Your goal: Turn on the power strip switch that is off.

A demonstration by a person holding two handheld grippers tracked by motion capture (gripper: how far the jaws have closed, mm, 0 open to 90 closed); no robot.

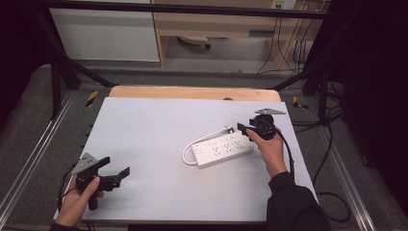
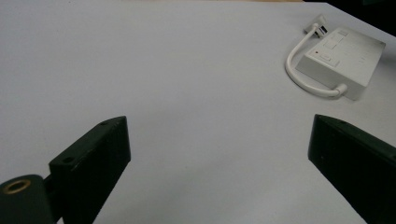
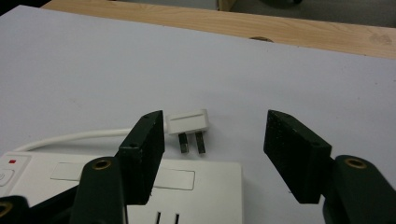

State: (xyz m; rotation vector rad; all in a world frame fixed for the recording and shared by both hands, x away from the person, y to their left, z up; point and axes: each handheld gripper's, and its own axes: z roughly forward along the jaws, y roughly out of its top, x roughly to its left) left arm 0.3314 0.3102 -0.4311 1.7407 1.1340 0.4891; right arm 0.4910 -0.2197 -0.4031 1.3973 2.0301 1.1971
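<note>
A white power strip [image 1: 222,149] lies on the desk [image 1: 154,134], right of centre, with its short white cable [image 2: 303,70] looped from one end round to the plug [image 3: 187,122], which lies on its side just beside the strip's far edge, prongs pointing back toward the strip. The right gripper [image 3: 215,140] hovers low over the strip's end, its fingers [image 3: 144,149] spread wide, with the plug lying by the left finger and nothing held. The left gripper [image 1: 113,174] waits near the desk's front left corner, well apart from the strip, fingers wide and empty too. The strip looks rigid, light and smooth-sided, so it may slide if nudged. The plug body seems the sound place to grip, across its flat sides; the cable is soft and will flex
</note>
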